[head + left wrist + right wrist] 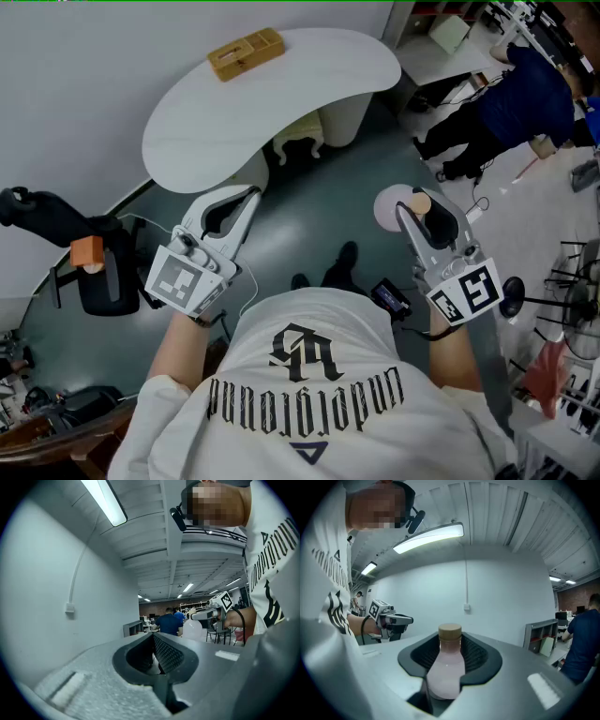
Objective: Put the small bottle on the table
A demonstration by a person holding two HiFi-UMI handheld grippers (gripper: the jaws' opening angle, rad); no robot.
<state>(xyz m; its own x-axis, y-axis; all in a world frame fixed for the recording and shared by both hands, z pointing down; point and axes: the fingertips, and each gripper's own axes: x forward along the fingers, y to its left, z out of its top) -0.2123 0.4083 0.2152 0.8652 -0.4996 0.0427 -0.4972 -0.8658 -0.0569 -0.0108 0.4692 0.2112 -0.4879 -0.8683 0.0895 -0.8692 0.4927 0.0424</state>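
Observation:
My right gripper (pixel 417 208) is shut on the small bottle (pixel 394 208), which is pale pink with a tan cap. In the right gripper view the bottle (pixel 446 667) stands upright between the dark ribbed pads (pixel 476 656), cap uppermost. My left gripper (pixel 246 199) is held level over the floor below the white table (pixel 309 80), its jaws together with nothing in them. In its own view the left gripper (pixel 157 656) shows only its dark pads (pixel 168 653) meeting. Both grippers hang short of the table's near edge.
A tan wooden box (pixel 246 53) lies at the table's far side. A black stand with an orange block (pixel 87 253) is at the left. A person in blue (pixel 525 103) bends over at the upper right, near chairs and shelving.

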